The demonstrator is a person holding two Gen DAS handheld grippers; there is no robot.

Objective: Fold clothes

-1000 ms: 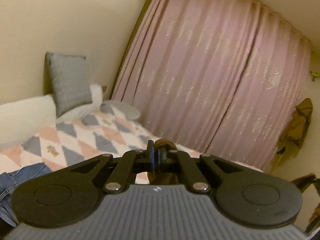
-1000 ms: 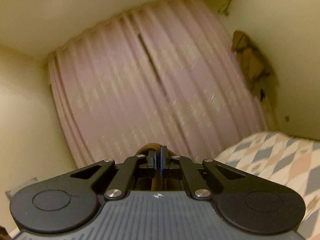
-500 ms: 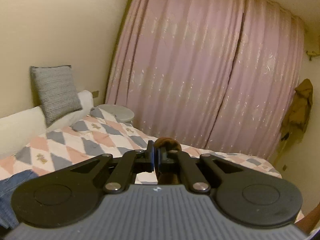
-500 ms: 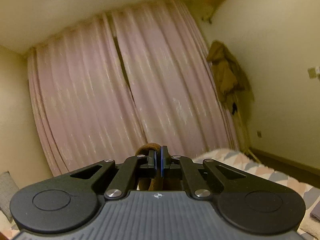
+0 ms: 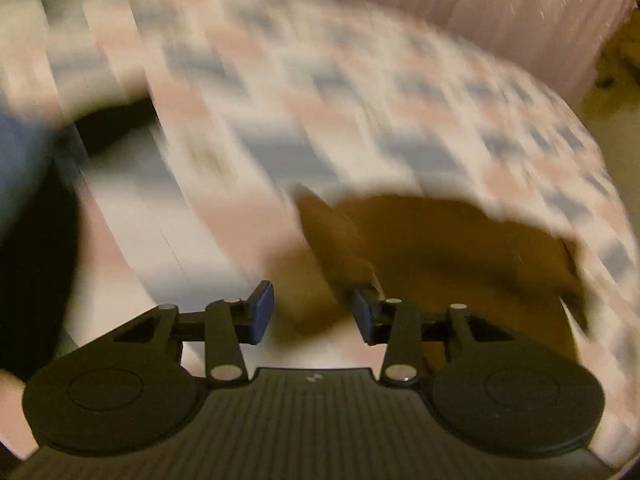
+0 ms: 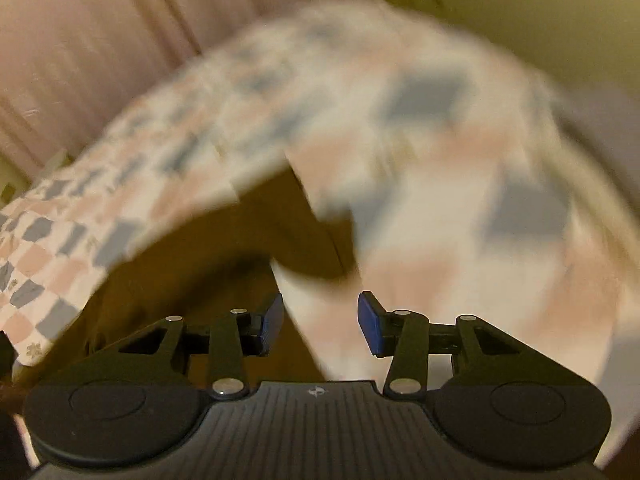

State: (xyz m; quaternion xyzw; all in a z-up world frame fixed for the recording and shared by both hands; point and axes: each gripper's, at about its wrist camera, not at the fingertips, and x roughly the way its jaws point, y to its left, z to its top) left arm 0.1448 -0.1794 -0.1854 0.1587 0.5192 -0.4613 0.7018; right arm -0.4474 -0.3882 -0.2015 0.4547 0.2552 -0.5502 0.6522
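Garment (image 5: 460, 248), brown, lies spread on checked bedspread (image 5: 360, 92), near side of bed, just beyond both tools. We judge laying-out step done; next move calls for pinching an edge to begin first fold. Our left gripper (image 5: 313, 314) released, jaws apart, holding nothing; right gripper (image 6: 320, 322) likewise agape over bedspread. Both views badly blurred. Blue denim (image 5: 20, 168) far left, dark shape beside it. Pink curtain (image 6: 80, 40) behind bed. Nothing blocks garment.
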